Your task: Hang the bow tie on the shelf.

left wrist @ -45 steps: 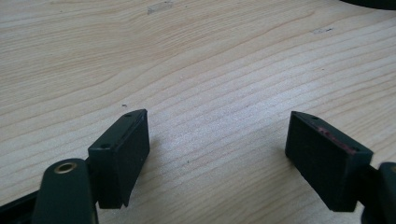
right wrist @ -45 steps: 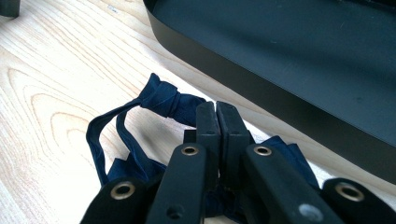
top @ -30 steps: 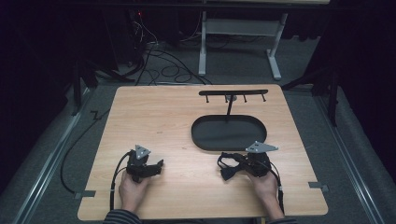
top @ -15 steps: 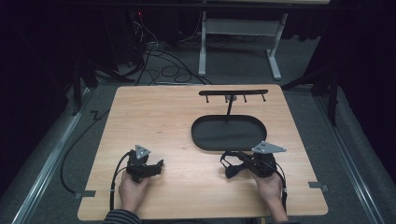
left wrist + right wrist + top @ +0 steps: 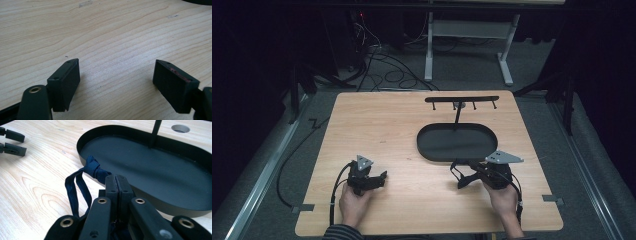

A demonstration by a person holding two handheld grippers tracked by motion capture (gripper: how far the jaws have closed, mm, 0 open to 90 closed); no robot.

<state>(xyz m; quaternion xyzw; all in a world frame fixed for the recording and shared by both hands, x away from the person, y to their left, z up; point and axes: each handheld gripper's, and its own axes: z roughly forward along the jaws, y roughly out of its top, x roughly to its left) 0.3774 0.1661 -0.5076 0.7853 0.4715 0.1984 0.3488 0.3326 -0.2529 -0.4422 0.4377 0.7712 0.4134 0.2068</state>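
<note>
right gripper (image 5: 116, 180): jaws pressed together on a dark blue strap (image 5: 82, 182), its knotted loop hanging just beside the tray rim
left gripper (image 5: 116, 82): jaws wide apart, nothing between, over bare table (image 5: 105, 32)
tray (image 5: 432, 150): black oval, empty
rack (image 5: 462, 99): hooked bar on post rising from tray

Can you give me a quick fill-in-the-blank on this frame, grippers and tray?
1. The right gripper is shut on a dark blue ____.
2. The left gripper has its jaws ____, nothing between them.
3. The black oval tray rests on a ____ table.
4. From the tray rises a thin ____ carrying a hook bar.

Missing: strap; open; wooden; post
</note>
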